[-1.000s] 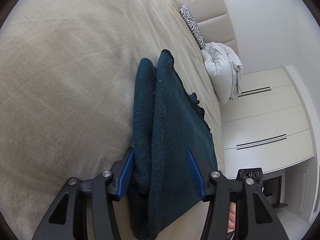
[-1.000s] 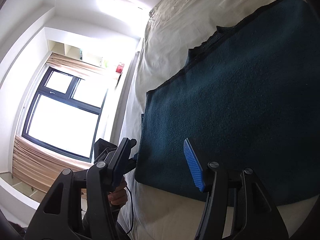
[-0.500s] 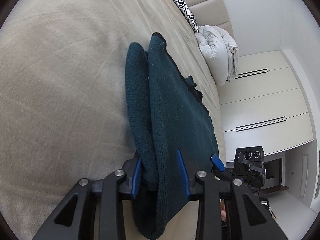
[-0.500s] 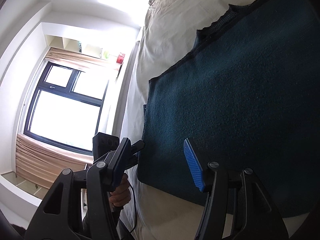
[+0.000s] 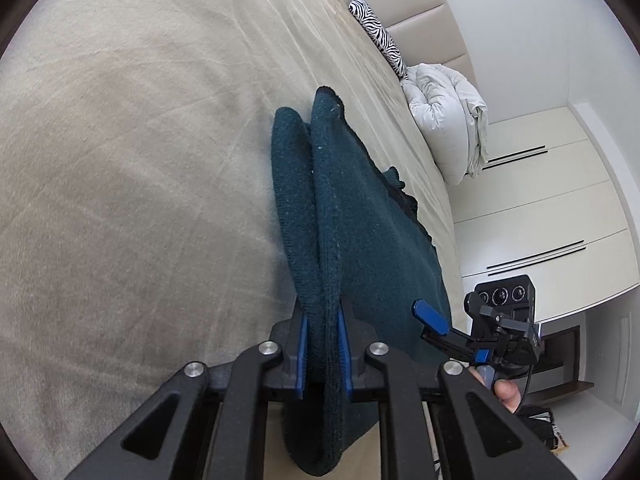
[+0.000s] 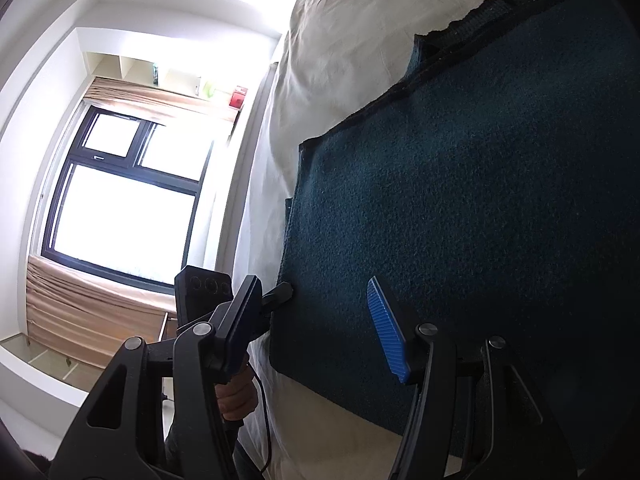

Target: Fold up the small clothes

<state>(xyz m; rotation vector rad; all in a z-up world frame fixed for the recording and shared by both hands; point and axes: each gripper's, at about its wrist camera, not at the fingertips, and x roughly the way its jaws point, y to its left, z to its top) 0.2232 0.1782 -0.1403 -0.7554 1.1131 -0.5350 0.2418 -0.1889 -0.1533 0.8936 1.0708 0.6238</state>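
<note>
Beige bedspread (image 5: 132, 184) underlies everything. Left gripper (image 5: 323, 344): jaws pinched onto the near doubled edge of the dark teal garment (image 5: 360, 232), whose long axis runs straight ahead from it. Right gripper (image 6: 320, 332): jaws wide apart, holding nothing, straddling the garment's near corner. White duvet (image 5: 444, 128) lies beyond, near the headboard.

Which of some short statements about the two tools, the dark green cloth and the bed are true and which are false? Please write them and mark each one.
1. The left tool is closed on the folded edge of the dark green cloth. True.
2. The right tool also clamps the cloth. False: it is open.
3. The cloth lies on a beige bed. True.
4. A zebra-striped pillow lies on the cloth. False: it is at the headboard.
</note>
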